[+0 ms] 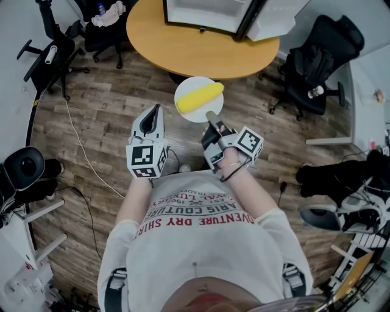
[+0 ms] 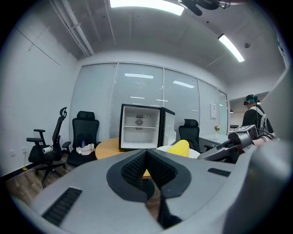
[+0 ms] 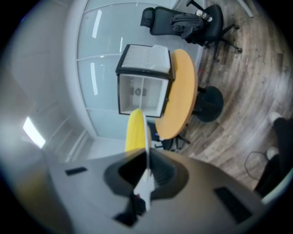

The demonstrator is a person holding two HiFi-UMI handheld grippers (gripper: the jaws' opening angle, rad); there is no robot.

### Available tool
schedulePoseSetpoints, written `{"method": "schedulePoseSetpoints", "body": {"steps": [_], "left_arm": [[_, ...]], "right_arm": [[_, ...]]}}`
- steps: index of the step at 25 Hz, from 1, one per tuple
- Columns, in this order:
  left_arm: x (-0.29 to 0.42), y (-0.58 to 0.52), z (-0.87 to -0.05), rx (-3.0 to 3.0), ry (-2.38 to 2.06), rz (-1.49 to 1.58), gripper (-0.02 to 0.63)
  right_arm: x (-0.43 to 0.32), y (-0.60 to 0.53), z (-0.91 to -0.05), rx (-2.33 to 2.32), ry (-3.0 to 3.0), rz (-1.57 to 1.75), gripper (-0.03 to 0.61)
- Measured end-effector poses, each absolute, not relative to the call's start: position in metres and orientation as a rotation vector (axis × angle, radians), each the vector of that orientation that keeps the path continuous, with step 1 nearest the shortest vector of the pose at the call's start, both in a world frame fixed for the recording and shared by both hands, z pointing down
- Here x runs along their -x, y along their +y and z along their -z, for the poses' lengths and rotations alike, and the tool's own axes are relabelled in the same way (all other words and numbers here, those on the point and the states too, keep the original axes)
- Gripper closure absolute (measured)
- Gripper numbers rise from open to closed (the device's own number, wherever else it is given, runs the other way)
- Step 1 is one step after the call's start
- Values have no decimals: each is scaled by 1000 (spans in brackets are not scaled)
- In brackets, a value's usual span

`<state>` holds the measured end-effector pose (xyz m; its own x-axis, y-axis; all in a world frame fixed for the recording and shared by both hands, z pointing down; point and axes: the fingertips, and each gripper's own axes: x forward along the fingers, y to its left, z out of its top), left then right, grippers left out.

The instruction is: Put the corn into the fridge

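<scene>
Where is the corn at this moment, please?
In the head view's centre, the corn lies on a white plate that the right gripper grips by its rim, just short of the round table bearing the open fridge.

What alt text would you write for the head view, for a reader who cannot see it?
Seen from above, a person's right gripper clamps the rim of a white plate carrying yellow corn, while the left gripper is shut and empty beside it. Ahead, an open fridge stands on a round wooden table.
</scene>
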<state>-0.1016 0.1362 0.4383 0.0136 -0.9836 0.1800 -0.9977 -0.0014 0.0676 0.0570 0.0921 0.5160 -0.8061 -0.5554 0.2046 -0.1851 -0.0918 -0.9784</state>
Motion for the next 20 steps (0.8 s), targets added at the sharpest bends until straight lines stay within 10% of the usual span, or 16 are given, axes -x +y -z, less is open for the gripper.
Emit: {"method": "schedulePoseSetpoints", "body": {"steps": [20], "left_arm": [[139, -50, -448, -1926, -2230, -99, 588]], "right_arm": [[1, -111, -525, 636, 2029, 2104, 543]]}}
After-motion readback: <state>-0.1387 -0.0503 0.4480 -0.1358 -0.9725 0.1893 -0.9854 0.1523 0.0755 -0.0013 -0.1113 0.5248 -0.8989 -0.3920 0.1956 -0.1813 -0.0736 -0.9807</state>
